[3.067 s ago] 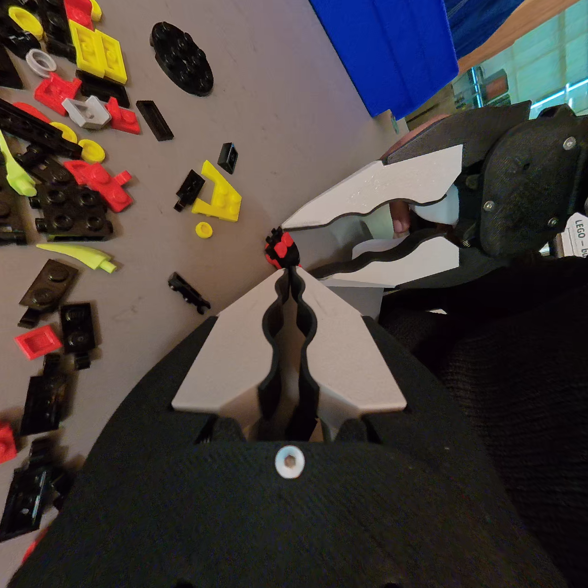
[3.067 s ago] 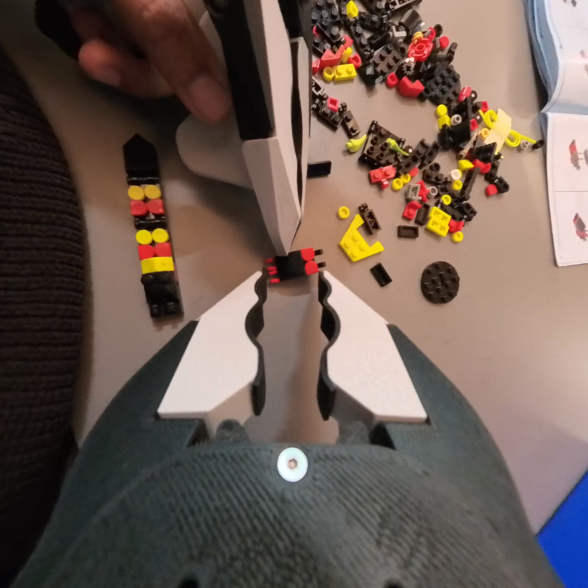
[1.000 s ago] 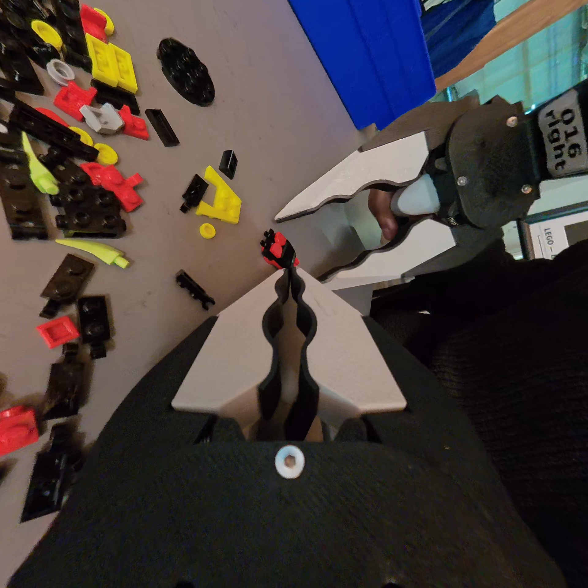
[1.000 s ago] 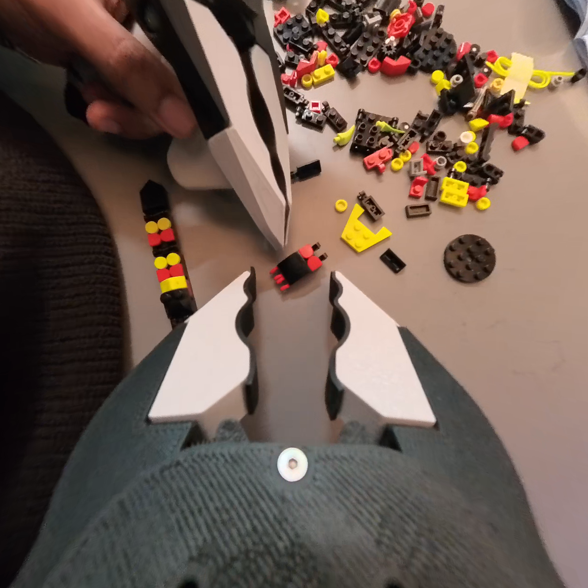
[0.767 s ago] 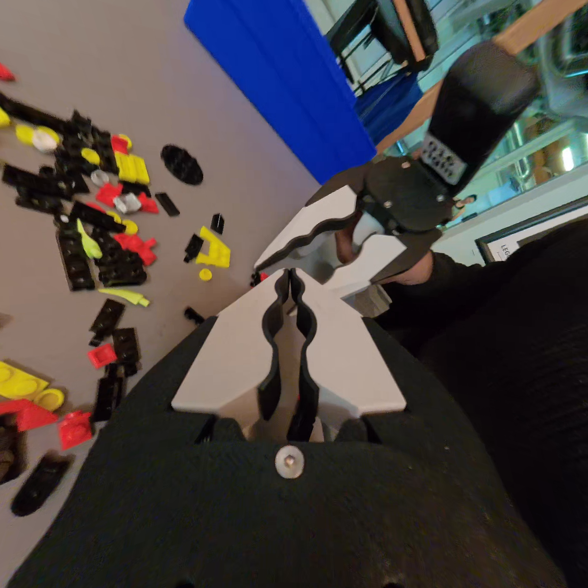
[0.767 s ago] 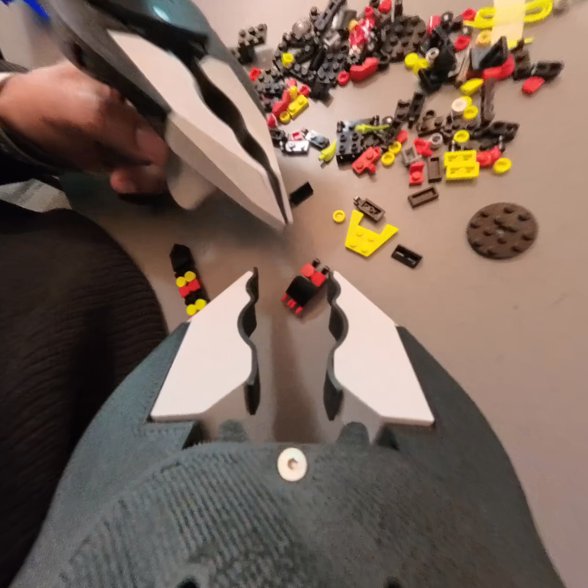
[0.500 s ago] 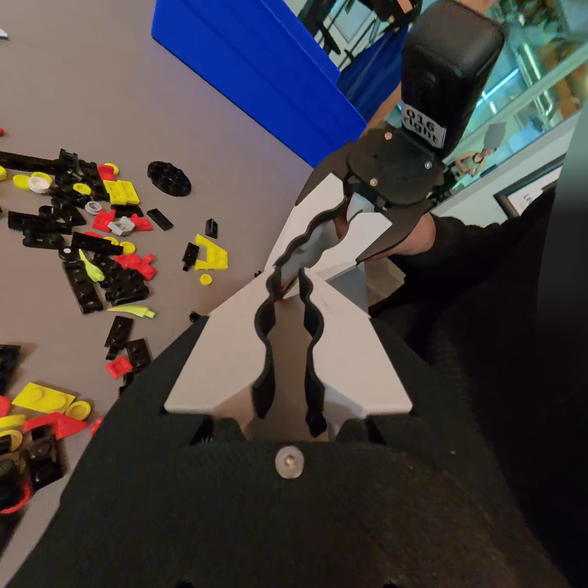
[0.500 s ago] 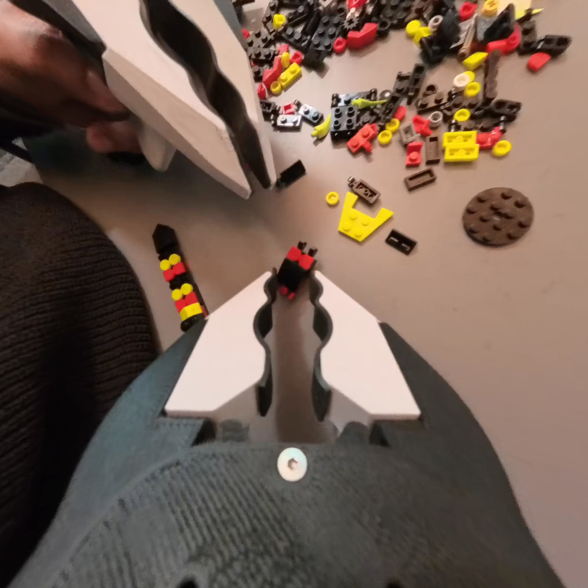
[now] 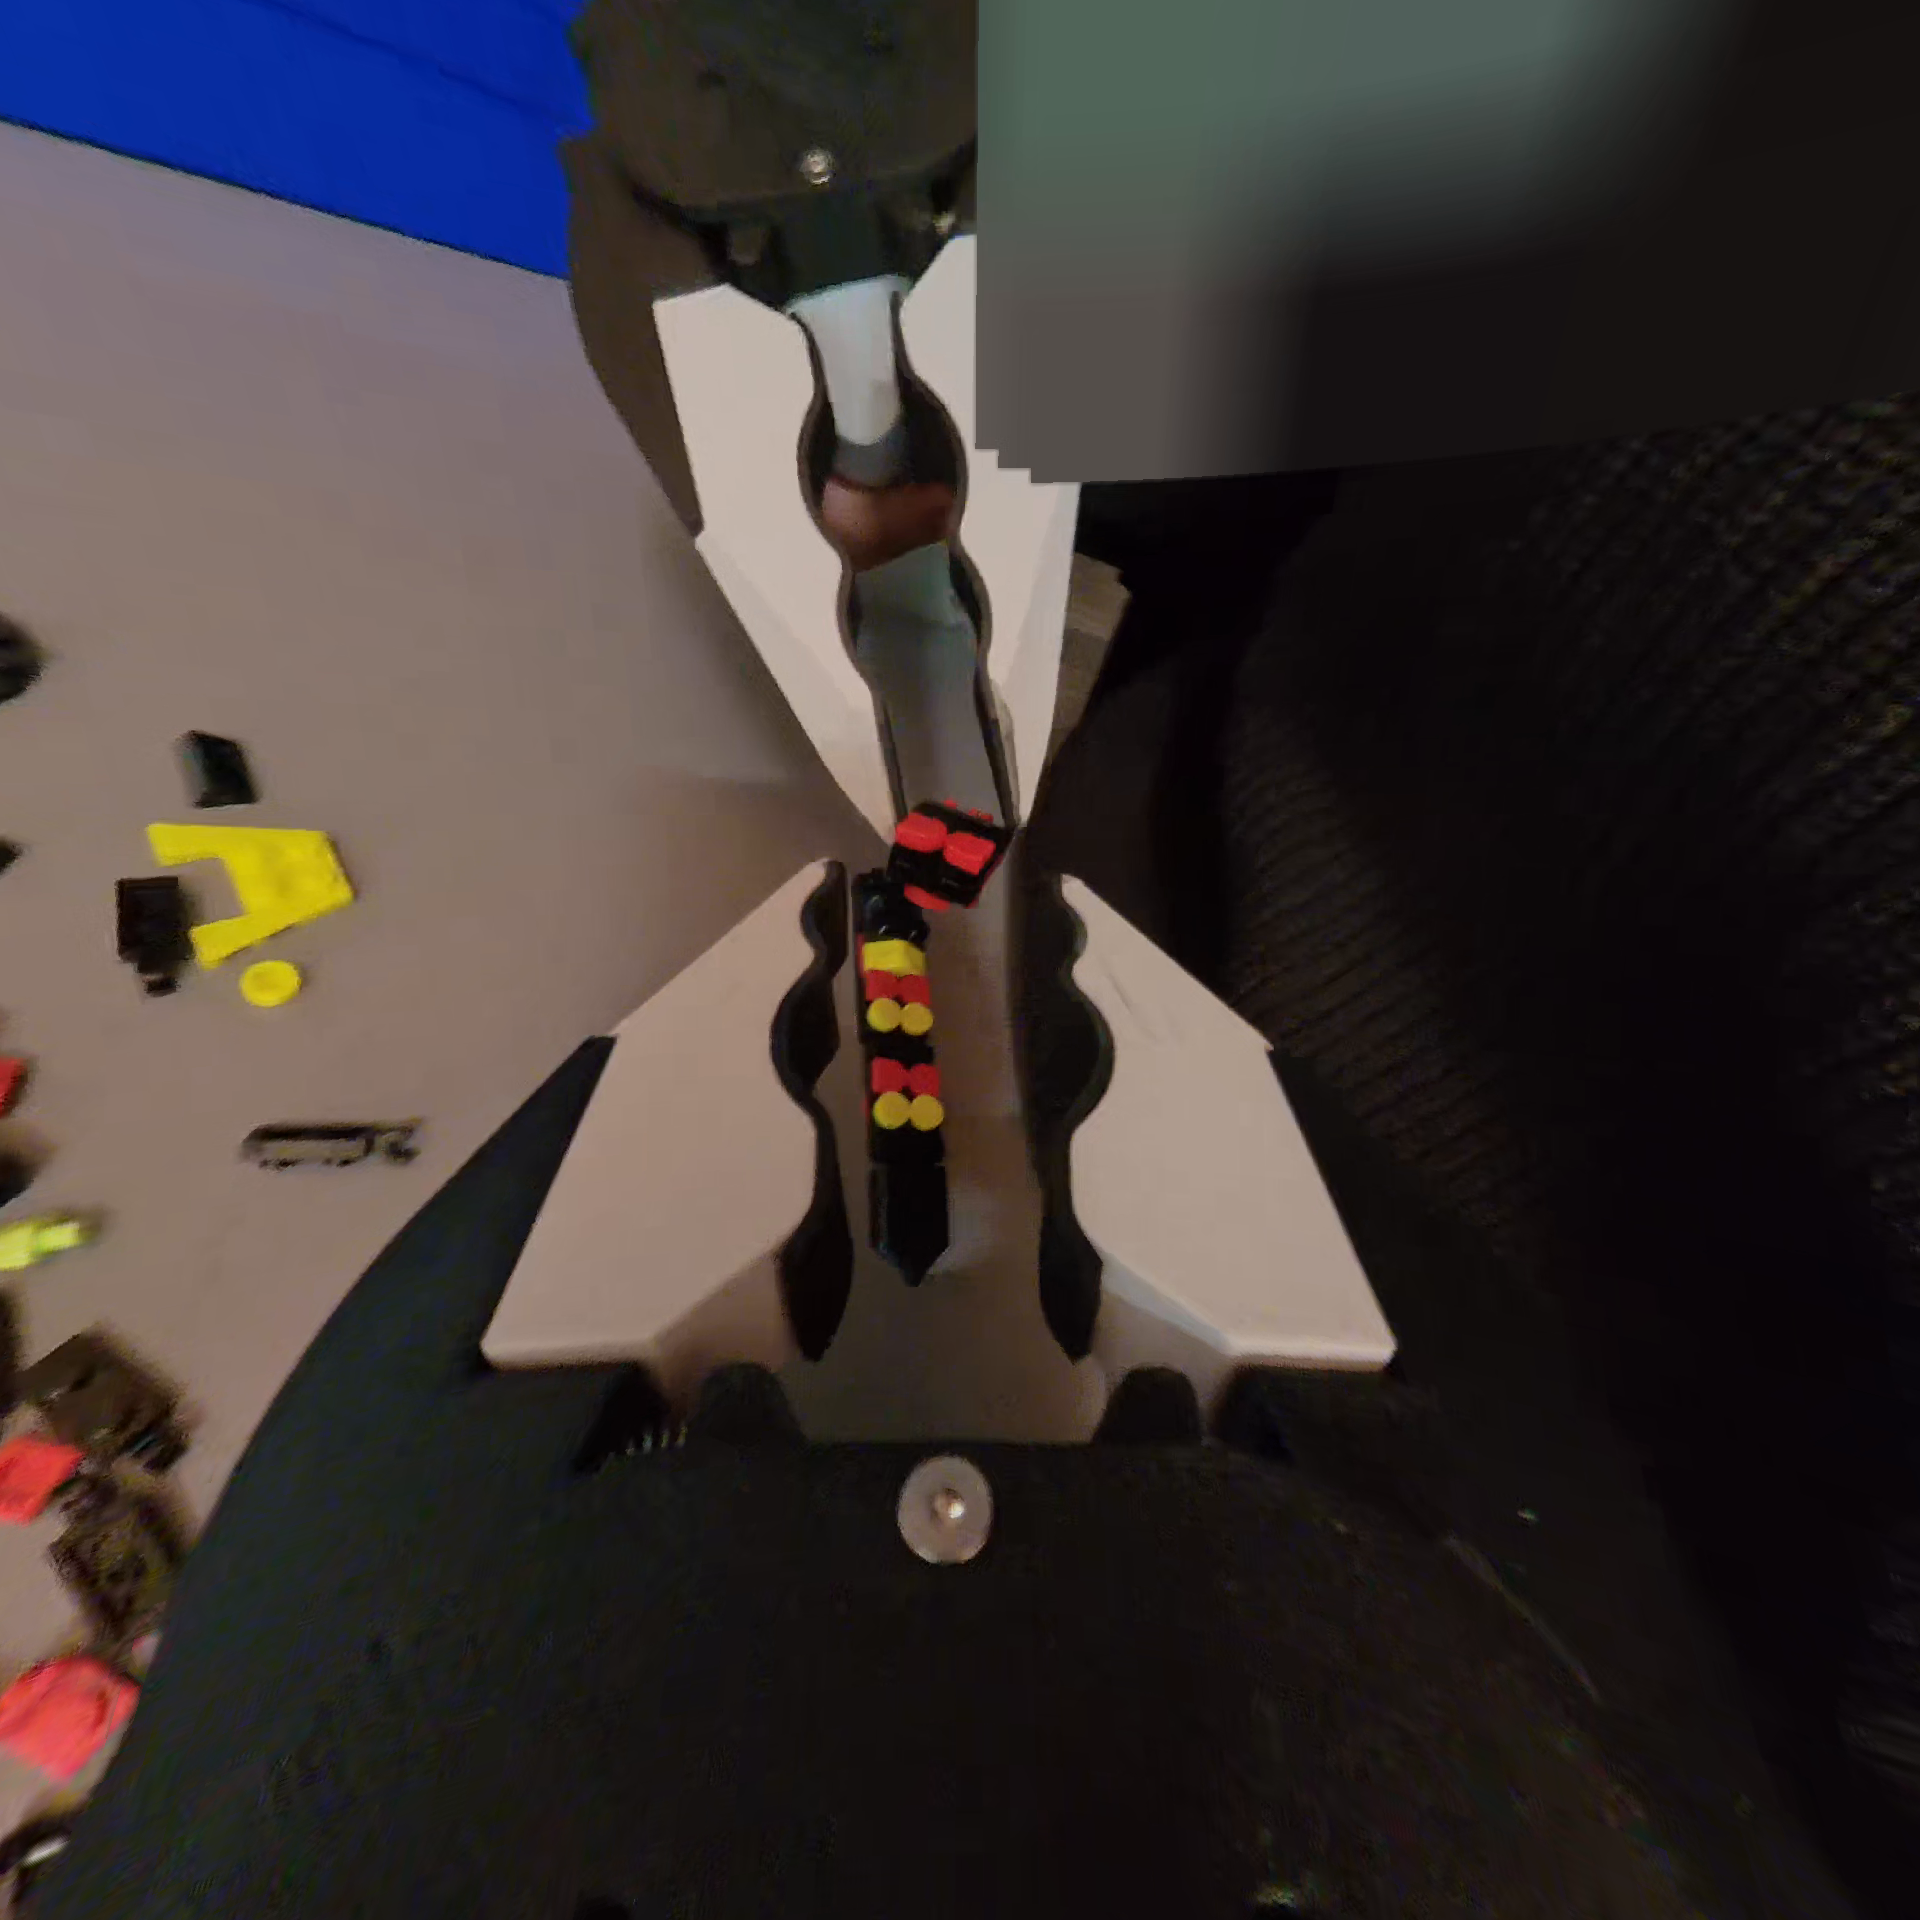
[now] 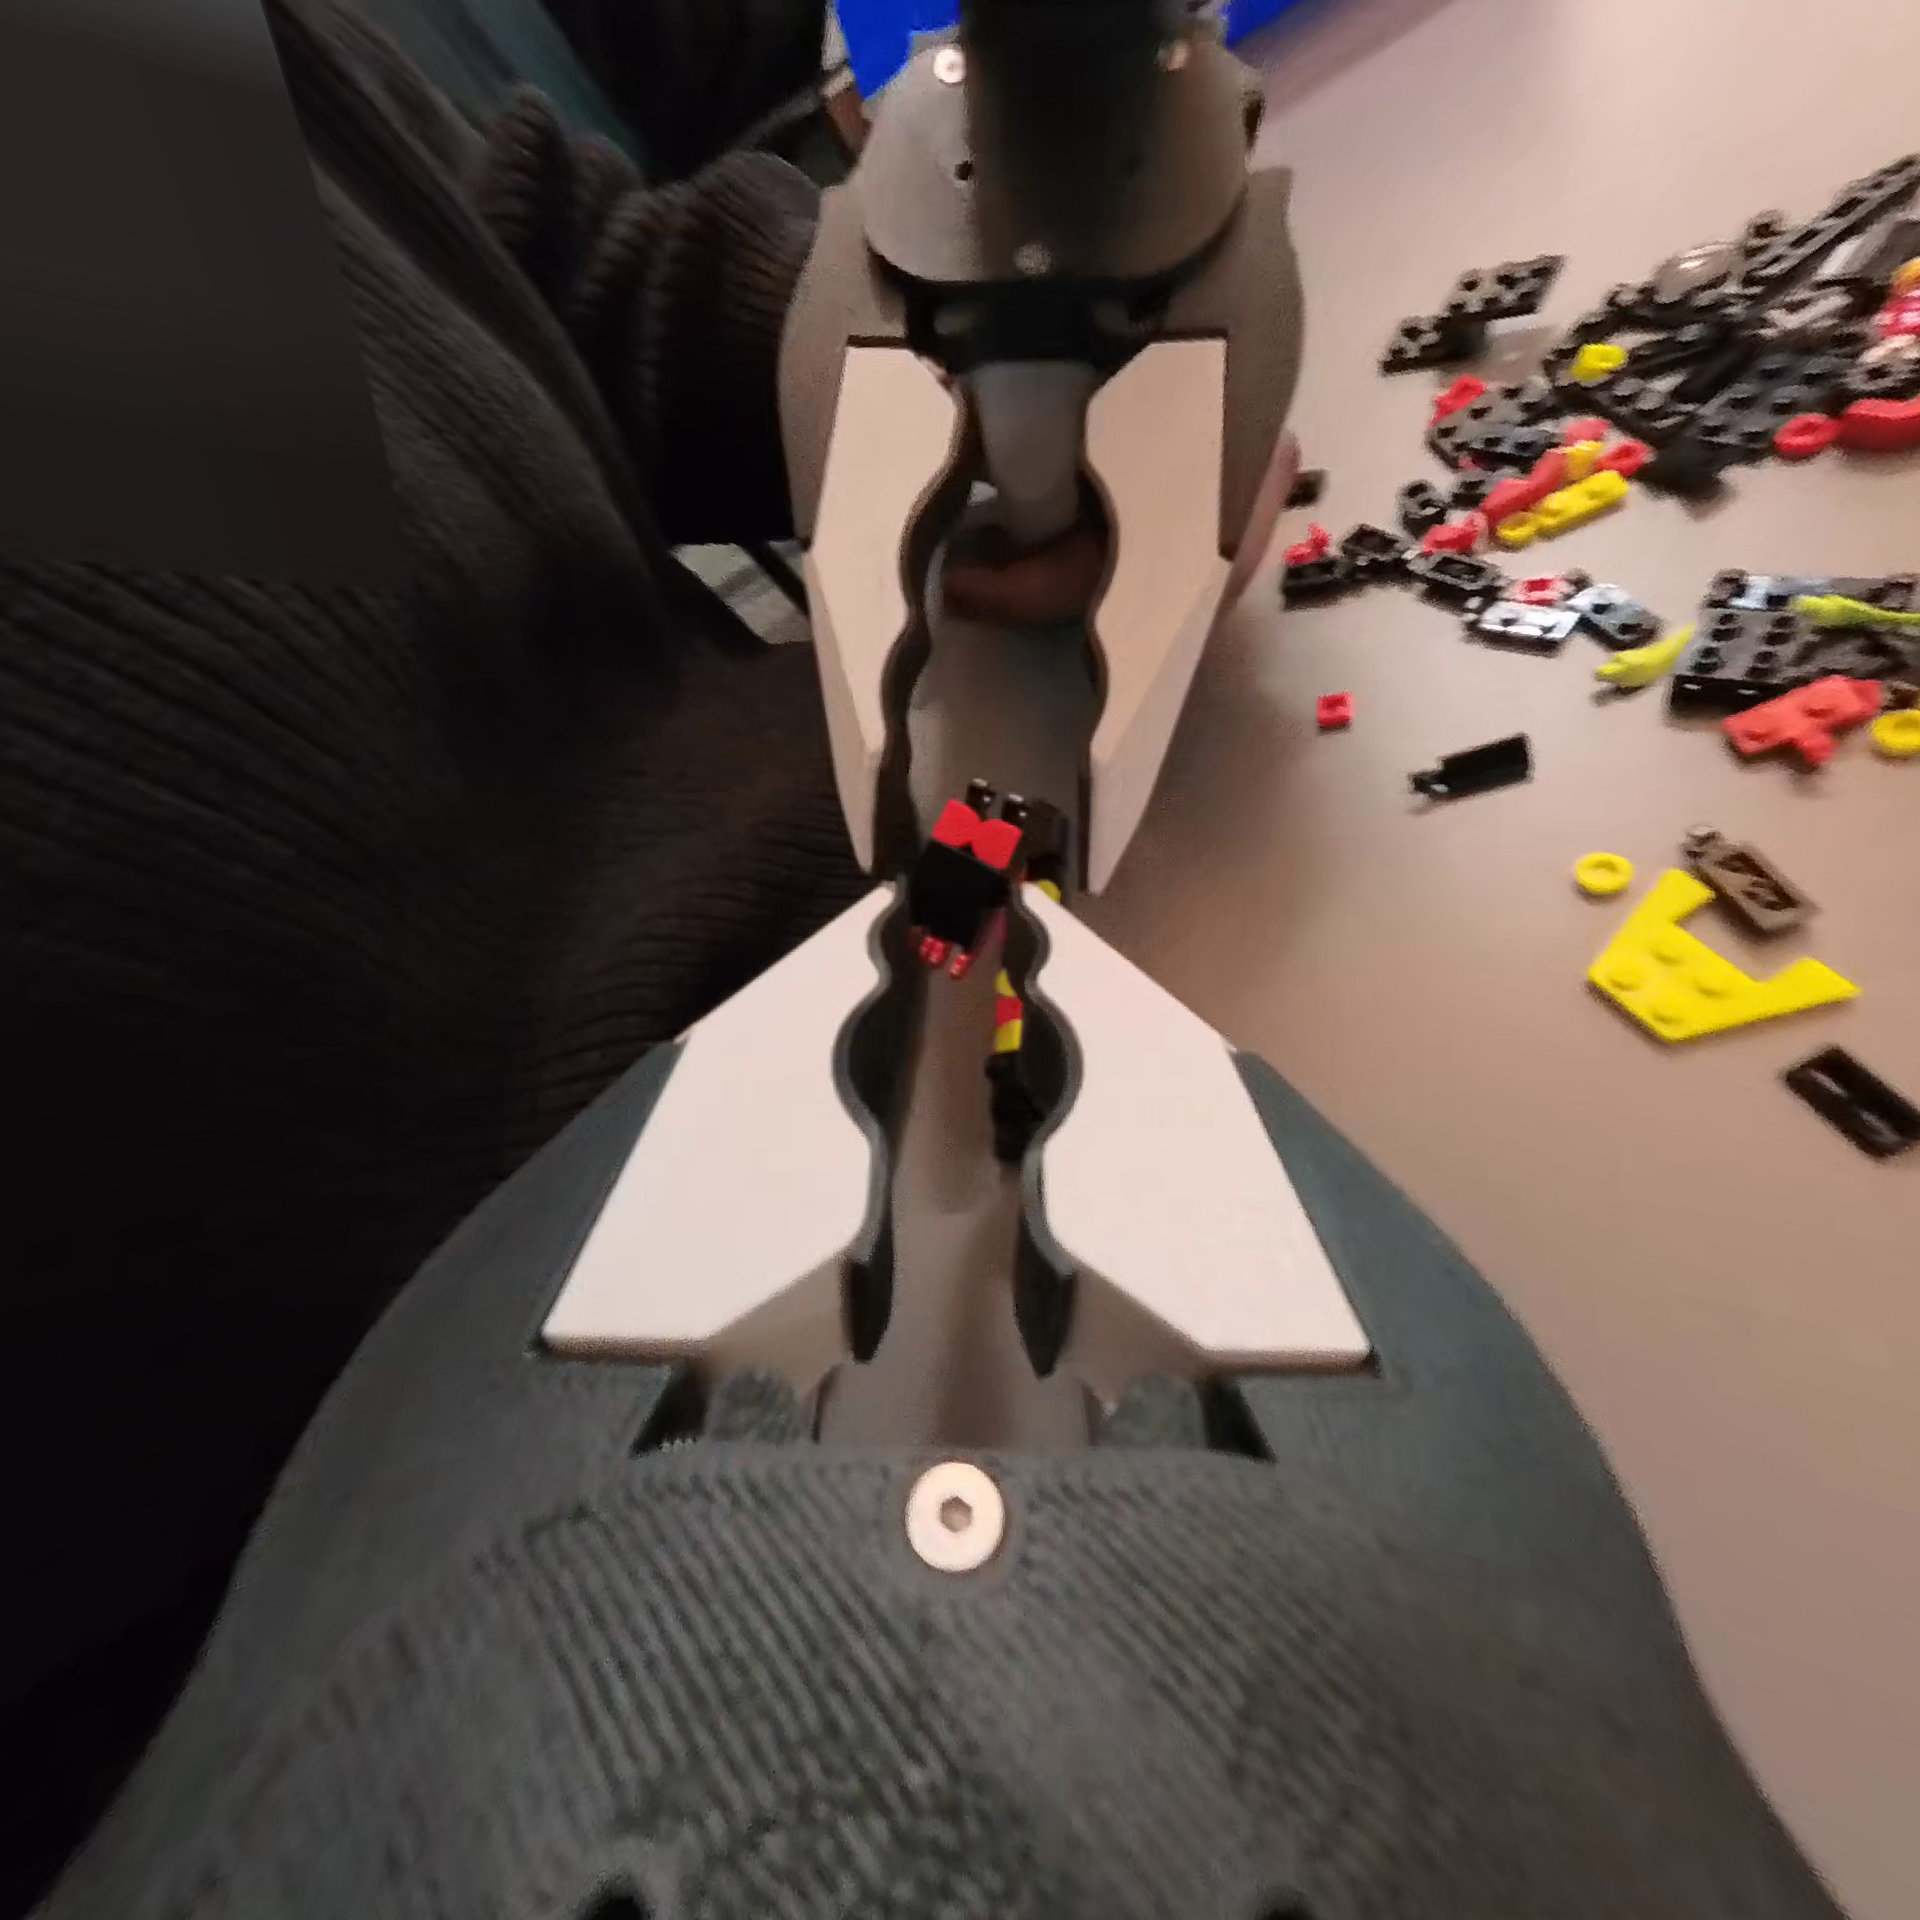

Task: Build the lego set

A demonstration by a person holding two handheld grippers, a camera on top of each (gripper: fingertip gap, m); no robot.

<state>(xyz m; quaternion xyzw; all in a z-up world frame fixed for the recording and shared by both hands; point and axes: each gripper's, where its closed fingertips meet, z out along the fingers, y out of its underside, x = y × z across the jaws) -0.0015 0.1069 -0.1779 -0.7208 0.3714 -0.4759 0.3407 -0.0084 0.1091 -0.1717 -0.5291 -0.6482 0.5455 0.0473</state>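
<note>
The right claw (image 10: pixel 956 904) is clenched on a small black-and-red brick assembly (image 10: pixel 961 883), held tip to tip with the left claw (image 9: pixel 930 883), whose fingers stand apart and grip nothing. Below them a long black strip with yellow and red studs (image 9: pixel 899 1070) lies on the bench (image 9: pixel 364 520). Loose bricks (image 10: pixel 1662 468) lie scattered beside.

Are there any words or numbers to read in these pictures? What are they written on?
None: no words, numbers or signs show in either view.
Nothing is written on the left gripper, the right gripper, the red and black piece, the long black strip, the loose bricks or the table.
</note>
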